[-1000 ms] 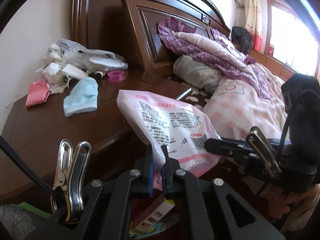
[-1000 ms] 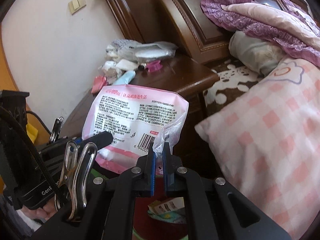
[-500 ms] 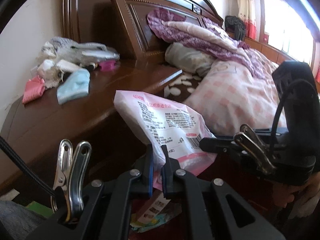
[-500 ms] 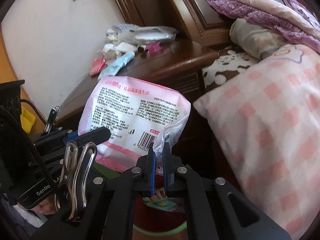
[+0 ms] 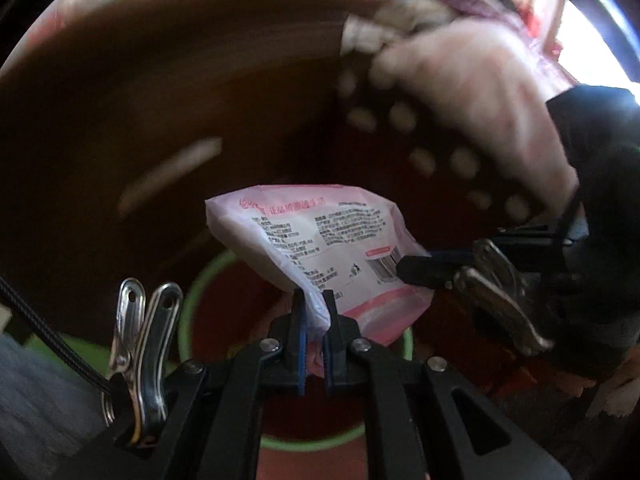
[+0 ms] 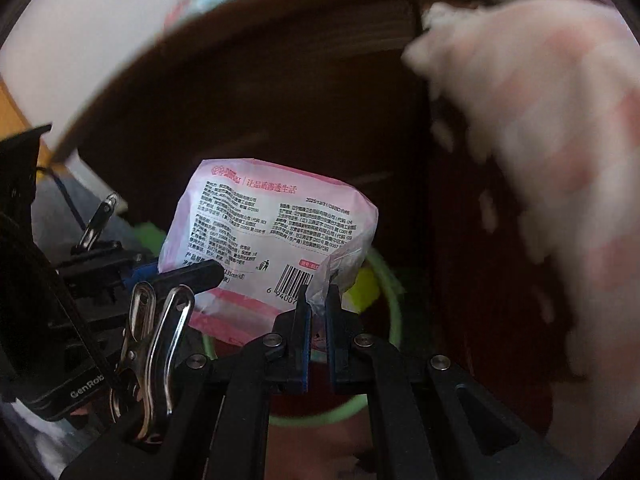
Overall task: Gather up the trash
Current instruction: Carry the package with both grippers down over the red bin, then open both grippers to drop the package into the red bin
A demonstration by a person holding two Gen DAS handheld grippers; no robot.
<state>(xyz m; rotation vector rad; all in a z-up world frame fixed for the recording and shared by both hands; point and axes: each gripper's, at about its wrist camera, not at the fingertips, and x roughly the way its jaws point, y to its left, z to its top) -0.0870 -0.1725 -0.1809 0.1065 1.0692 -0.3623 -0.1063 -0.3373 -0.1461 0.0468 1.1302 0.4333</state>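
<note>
A pink and white plastic package (image 5: 320, 240) with printed text and a barcode hangs between both grippers. My left gripper (image 5: 314, 300) is shut on its lower left edge. My right gripper (image 6: 318, 294) is shut on its clear lower right corner; the package also shows in the right wrist view (image 6: 264, 236). The package is held above a bin with a green rim (image 5: 188, 300), whose rim also shows below the package in the right wrist view (image 6: 394, 312). Each gripper shows in the other's view, the right one (image 5: 424, 270) and the left one (image 6: 192, 274).
The dark wooden nightstand (image 5: 140, 80) fills the view behind the package, blurred. The bed with a pink checked quilt (image 6: 560, 160) is to the right. Some trash lies inside the bin (image 6: 366, 284).
Both grippers have dropped down with the package, from level with the nightstand top to low over the green-rimmed bin. The background is blurred by the motion.
</note>
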